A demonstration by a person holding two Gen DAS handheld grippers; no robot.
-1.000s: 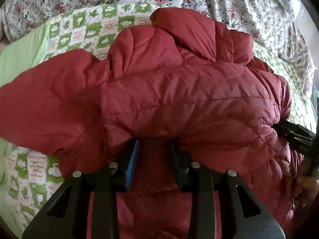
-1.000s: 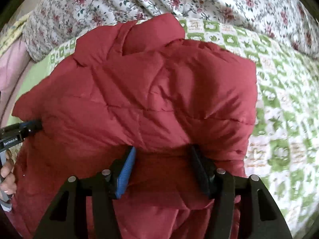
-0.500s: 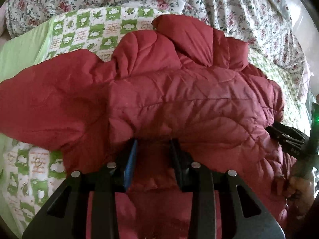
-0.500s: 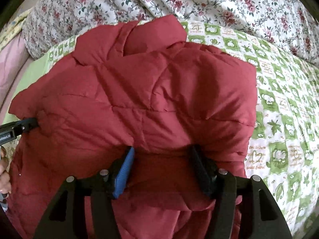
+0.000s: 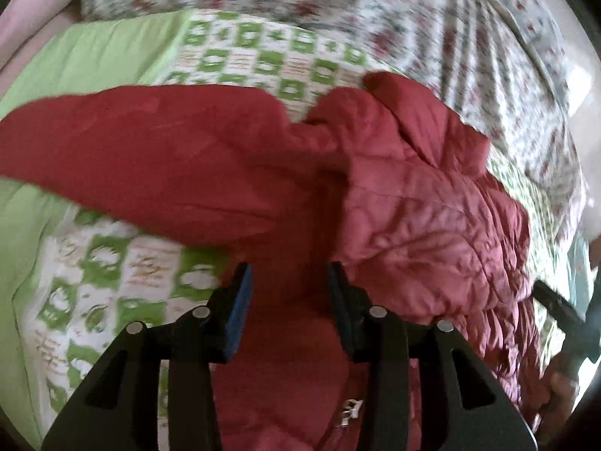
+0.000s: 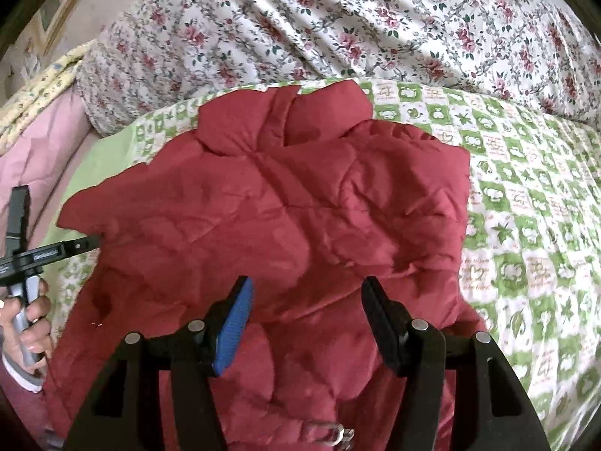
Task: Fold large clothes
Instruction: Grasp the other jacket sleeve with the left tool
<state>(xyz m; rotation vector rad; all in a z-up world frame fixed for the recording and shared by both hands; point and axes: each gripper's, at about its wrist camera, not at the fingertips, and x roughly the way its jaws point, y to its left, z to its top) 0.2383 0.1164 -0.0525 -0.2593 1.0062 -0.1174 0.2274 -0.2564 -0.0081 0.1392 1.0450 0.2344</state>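
Closest in the left wrist view, the left gripper has black fingers, one with a ribbed blue pad. Its jaws are opening, and red cloth lies between them, though the pads no longer press on it. A metal zipper pull glints just below.

Closest in the right wrist view, the right gripper is released, its jaws wide apart and hovering over the jacket without touching it.

The jacket is a puffy, quilted red coat with stitched panels and a crinkled, slightly shiny surface. It lies spread on the quilt, which is checked in green and white. Its long axis runs away from the right camera, hem near, collar at the far end. One sleeve stretches sideways, left of the body in the left view.

Left of the jacket, a hand grips the other tool's handle.

Beyond the collar lies a crumpled floral sheet, white with pink roses.
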